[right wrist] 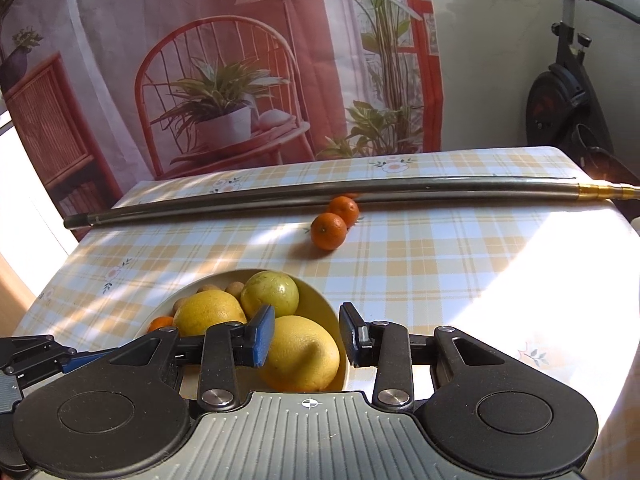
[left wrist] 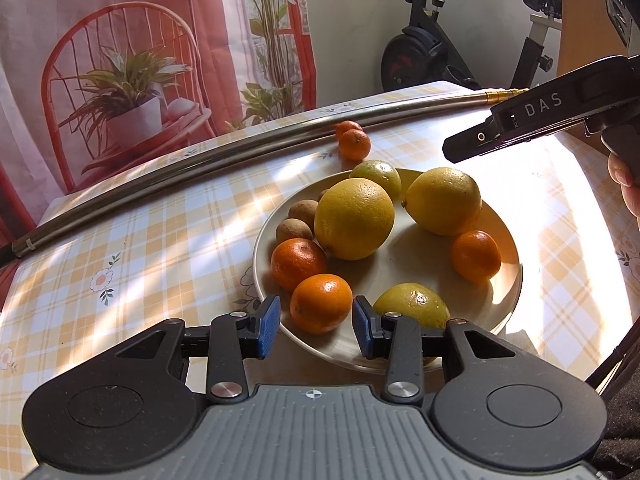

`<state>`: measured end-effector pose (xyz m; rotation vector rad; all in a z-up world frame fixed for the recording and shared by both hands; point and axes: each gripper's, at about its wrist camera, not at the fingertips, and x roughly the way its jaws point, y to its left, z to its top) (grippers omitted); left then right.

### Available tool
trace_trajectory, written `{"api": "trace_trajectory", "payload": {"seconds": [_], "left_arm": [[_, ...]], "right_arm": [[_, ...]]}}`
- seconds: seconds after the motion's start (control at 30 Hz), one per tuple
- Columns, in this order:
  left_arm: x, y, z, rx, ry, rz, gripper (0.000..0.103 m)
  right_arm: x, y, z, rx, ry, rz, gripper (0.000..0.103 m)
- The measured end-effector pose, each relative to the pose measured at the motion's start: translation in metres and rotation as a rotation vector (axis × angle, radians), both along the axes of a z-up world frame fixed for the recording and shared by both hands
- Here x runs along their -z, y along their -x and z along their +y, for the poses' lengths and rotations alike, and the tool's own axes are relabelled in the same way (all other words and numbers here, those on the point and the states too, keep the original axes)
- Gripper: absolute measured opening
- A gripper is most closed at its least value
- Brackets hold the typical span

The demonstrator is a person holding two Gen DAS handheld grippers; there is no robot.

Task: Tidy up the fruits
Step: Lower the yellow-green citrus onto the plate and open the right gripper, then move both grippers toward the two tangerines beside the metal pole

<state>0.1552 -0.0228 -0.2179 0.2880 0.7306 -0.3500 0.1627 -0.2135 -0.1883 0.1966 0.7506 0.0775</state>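
A cream plate (left wrist: pixel 508 292) (right wrist: pixel 320 304) on the checked tablecloth holds two large yellow citrus (left wrist: pixel 354 219) (left wrist: pixel 444 201), two greenish ones (left wrist: pixel 412 305) (left wrist: pixel 378 174), three mandarins (left wrist: pixel 321 303) (left wrist: pixel 298 264) (left wrist: pixel 476 256) and small brown fruits (left wrist: pixel 294 231). Two more mandarins (left wrist: pixel 354 144) (right wrist: pixel 329 231) lie on the cloth beyond the plate, beside a metal pole. My left gripper (left wrist: pixel 316 330) is open over the plate's near rim, its blue pads either side of a mandarin without touching. My right gripper (right wrist: pixel 307 336) is open above a yellow citrus (right wrist: pixel 302 354); its body shows at the upper right in the left wrist view.
A long metal pole (right wrist: pixel 320 194) (left wrist: pixel 200 160) lies across the table behind the loose mandarins. A printed curtain hangs behind the table, and an exercise bike (left wrist: pixel 432 40) stands at the back right. A hand (left wrist: pixel 624 184) holds the right gripper. Bare cloth lies left and right of the plate.
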Motion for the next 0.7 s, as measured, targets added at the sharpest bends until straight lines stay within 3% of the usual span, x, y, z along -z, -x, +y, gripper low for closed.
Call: {"api": "trace_trajectory", "payload": {"seconds": [0.4, 0.5, 0.7], "left_arm": [[0.004, -0.005, -0.012, 0.151, -0.013, 0.075, 0.044], [0.004, -0.004, -0.019, 0.180, -0.034, 0.057, 0.044], [0.003, -0.001, -0.021, 0.164, -0.039, 0.044, 0.044]], "right_arm": [[-0.005, 0.003, -0.009, 0.026, -0.012, -0.020, 0.034], [-0.005, 0.006, -0.013, 0.038, -0.016, -0.025, 0.034], [-0.004, 0.010, -0.021, 0.054, -0.027, -0.028, 0.034]]}}
